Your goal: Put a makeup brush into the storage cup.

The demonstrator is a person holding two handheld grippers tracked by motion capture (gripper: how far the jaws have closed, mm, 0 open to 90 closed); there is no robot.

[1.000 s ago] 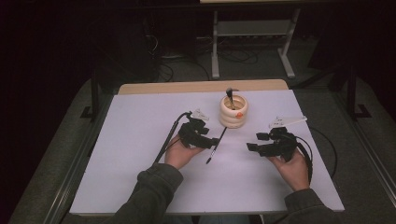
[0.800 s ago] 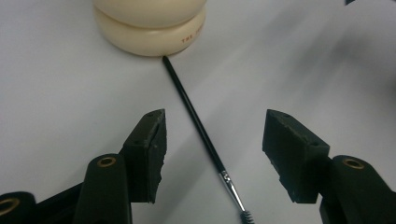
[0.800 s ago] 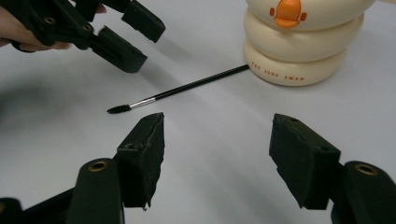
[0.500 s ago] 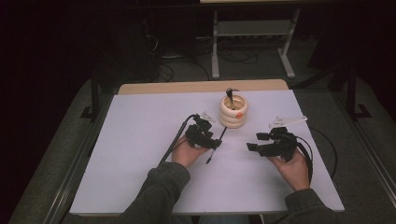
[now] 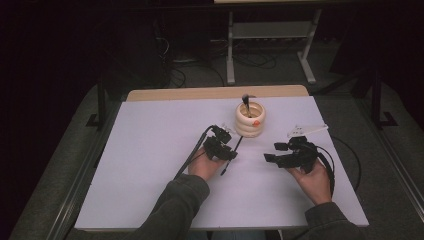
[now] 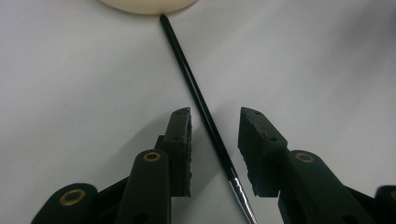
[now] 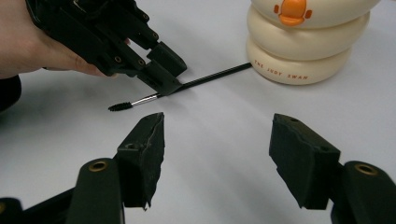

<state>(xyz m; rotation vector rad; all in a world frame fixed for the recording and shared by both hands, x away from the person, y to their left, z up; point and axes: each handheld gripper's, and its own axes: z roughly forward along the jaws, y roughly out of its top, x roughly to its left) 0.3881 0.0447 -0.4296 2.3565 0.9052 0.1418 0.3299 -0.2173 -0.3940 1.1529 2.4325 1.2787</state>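
White tabletop point(image 5: 150, 165), dark room behind. Our left gripper point(image 6: 214, 135) has just been closing, jaws straddling the thin black brush point(image 6: 201, 100) lying flat, pads not yet pressing. We'd centre on the handle above the metal ferrule, then squeeze gently. Right gripper point(image 7: 217, 149) hangs apart, empty. The brush's far end touches the cream ringed holder point(image 7: 299, 51).

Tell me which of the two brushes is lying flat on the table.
The thin black brush between the left gripper jaws; the other brush stands in the cream holder.
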